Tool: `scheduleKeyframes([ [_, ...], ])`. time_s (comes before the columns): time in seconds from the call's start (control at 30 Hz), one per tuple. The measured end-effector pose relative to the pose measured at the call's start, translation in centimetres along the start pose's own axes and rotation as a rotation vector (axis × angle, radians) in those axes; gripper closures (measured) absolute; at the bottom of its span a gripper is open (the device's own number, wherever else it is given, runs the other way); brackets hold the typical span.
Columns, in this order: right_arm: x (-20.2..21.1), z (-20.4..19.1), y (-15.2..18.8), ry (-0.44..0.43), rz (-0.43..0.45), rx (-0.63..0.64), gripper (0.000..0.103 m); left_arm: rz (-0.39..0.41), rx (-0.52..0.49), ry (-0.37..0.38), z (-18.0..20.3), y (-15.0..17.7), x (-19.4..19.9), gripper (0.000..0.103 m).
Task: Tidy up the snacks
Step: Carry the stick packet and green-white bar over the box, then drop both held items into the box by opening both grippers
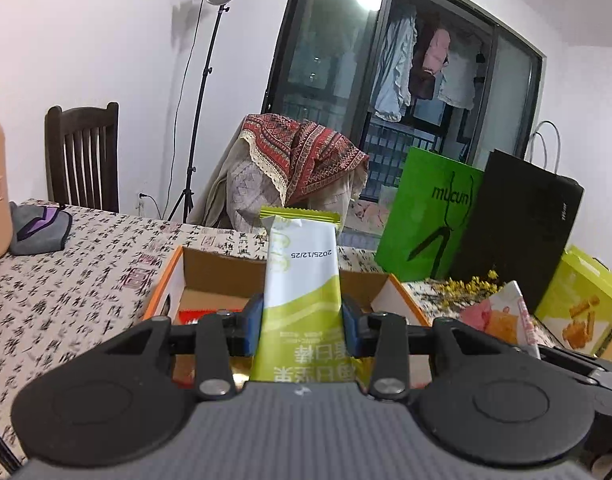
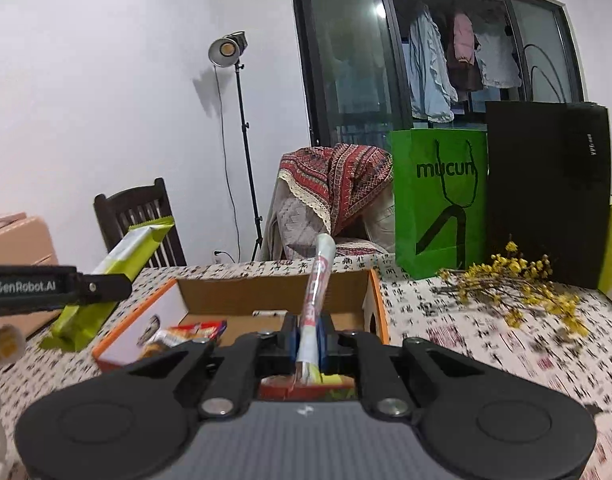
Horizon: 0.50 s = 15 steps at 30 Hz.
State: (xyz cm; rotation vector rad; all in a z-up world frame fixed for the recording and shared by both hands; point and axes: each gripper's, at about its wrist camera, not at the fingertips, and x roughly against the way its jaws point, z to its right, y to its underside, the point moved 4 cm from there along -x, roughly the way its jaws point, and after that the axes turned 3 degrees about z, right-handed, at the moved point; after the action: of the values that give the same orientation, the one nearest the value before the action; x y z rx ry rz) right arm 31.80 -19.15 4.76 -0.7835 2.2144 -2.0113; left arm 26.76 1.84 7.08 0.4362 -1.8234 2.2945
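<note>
My left gripper is shut on a green and white snack bar that sticks up and forward above an open cardboard box with orange edges. The same bar and left gripper show at the left of the right wrist view. My right gripper is shut on a thin red and white wrapped snack, held edge-on over the same box. Red snack packs lie inside the box.
The table has a calligraphy-print cloth. A green paper bag and a black bag stand at the back right, with dried yellow flowers in front. Snack boxes sit at the right, a grey cloth at the left.
</note>
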Motion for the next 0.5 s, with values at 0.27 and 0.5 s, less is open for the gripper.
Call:
scheduleKeyframes([
  [0.27,-6.4,-0.3,-0.3,0.027,-0.022,-0.011,0.093,-0.009,0.02,-0.04,-0.7,0.1,-5.7,0.063],
  [0.5,-8.4,1.4,1.9,0.058,-0.006,0.001,0.093,-0.02,-0.01,-0.04,-1.4,2.0,-7.8,0.063],
])
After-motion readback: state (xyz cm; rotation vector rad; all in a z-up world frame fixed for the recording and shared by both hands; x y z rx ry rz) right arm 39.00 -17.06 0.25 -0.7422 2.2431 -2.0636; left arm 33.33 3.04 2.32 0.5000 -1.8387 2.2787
